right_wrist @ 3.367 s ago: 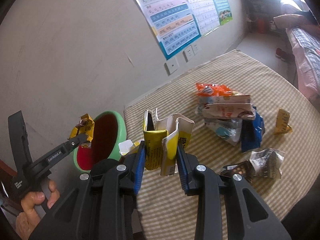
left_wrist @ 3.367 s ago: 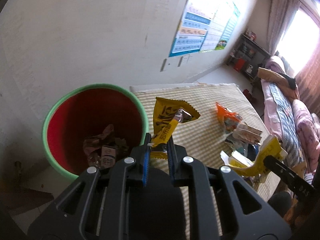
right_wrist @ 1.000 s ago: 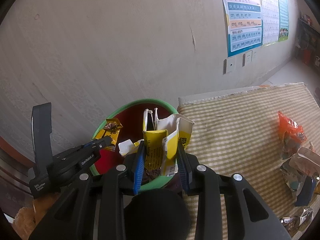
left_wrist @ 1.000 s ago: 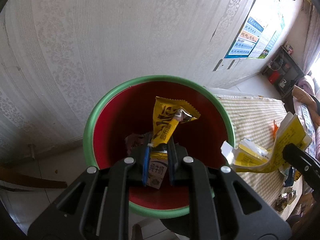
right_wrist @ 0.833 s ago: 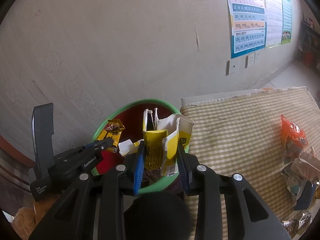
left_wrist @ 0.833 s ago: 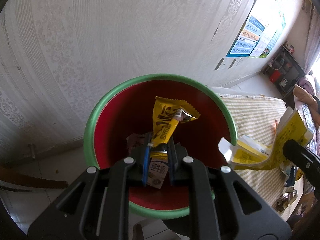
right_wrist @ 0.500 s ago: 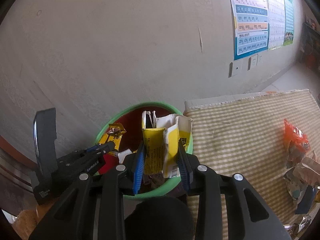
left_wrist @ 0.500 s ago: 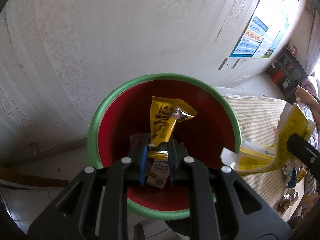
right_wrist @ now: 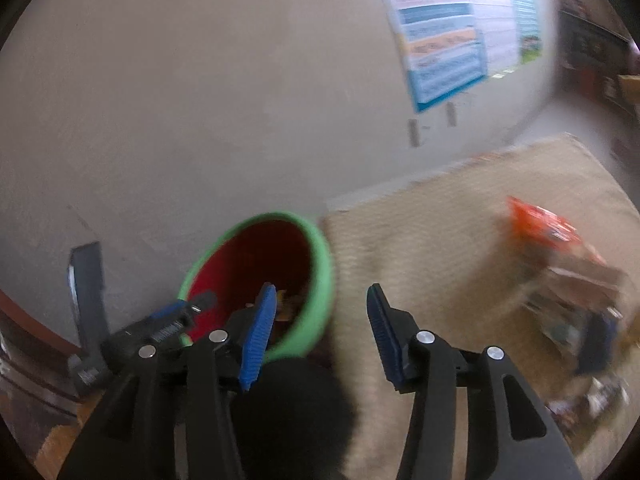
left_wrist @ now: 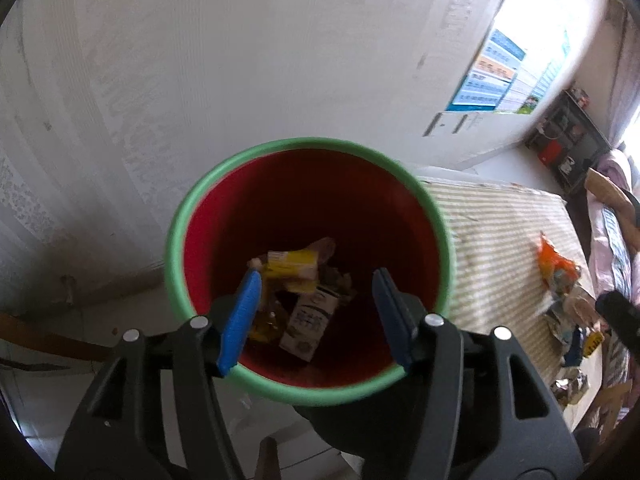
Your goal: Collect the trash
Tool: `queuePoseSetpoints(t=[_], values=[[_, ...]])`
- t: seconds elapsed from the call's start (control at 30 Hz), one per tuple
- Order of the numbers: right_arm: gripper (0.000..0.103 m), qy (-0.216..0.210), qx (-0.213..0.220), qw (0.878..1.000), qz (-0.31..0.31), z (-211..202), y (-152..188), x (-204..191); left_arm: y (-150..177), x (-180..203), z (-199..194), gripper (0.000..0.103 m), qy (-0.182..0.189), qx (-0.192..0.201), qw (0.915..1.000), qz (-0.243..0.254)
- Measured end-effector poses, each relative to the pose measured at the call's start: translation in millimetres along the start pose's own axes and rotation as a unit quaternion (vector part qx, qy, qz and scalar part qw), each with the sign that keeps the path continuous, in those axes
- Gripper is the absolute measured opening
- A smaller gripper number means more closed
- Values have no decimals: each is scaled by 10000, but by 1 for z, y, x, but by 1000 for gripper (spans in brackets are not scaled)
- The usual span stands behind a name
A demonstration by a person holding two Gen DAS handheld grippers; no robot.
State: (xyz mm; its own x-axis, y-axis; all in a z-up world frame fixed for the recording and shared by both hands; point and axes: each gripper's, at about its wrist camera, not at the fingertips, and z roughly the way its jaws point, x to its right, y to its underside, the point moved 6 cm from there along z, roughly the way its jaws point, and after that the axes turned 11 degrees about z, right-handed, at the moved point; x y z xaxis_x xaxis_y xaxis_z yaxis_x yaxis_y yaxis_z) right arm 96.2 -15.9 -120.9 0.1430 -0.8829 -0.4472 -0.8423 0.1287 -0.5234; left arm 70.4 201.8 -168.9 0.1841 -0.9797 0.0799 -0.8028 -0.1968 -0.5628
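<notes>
Beside the pale wall, the red bin [left_wrist: 308,208] with a green rim stands against the edge of the table with checked cloth [right_wrist: 432,240], and yellow wrappers [left_wrist: 290,266] and a white carton [left_wrist: 310,320] lie at its bottom. Both the left gripper [left_wrist: 316,312] and the right gripper [right_wrist: 320,328] have their jaws spread wide and carry nothing. More trash, with an orange packet [right_wrist: 544,226], lies on the cloth, and a blue poster [right_wrist: 440,32] hangs on the wall.
</notes>
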Motion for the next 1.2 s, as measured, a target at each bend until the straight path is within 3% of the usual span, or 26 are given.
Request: queuePoseSetpoints(t=[0.17,0.3,0.5,0.6,0.7,0.73,0.77,0.83,0.87,0.9,1.03,1.2], values=[[52,573,300,9965,528,-43,11,71,-8,42,-20,56,195,241,9990,311],[54,1205,462,9846,1176,-79,26,148,-10,76,-31,60,370,371,9969,586],[58,1533,597,9664,1976,-106,54,225,3,143,-34,60,853,187,9900,1111],[58,1650,359,9602,2226,-99,57,257,19,187,-35,60,1185,76,9797,1615],[56,1438,-37,9592,2434,-77,58,275,39,227,-37,60,1523,-68,9678,2003],[54,1405,-91,9598,2428,-73,59,275,43,235,-38,60,1600,-90,9648,2084],[43,1351,-152,9610,2406,-69,59,277,49,248,-39,60,1714,-128,9592,2244],[42,1203,-122,9624,2434,-69,59,276,61,265,-40,60,1871,-191,9490,2529],[37,1193,-49,9630,2416,-73,58,276,67,275,-40,60,1934,-224,9429,2702],[10,1243,86,9628,2398,-77,56,277,73,281,-39,60,1965,-262,9388,2817],[8,1336,563,9592,2429,-100,52,286,91,312,-24,61,2215,-556,9224,3115],[7,1206,596,9562,2601,-104,57,292,106,347,-4,61,2277,-782,9073,3446]])
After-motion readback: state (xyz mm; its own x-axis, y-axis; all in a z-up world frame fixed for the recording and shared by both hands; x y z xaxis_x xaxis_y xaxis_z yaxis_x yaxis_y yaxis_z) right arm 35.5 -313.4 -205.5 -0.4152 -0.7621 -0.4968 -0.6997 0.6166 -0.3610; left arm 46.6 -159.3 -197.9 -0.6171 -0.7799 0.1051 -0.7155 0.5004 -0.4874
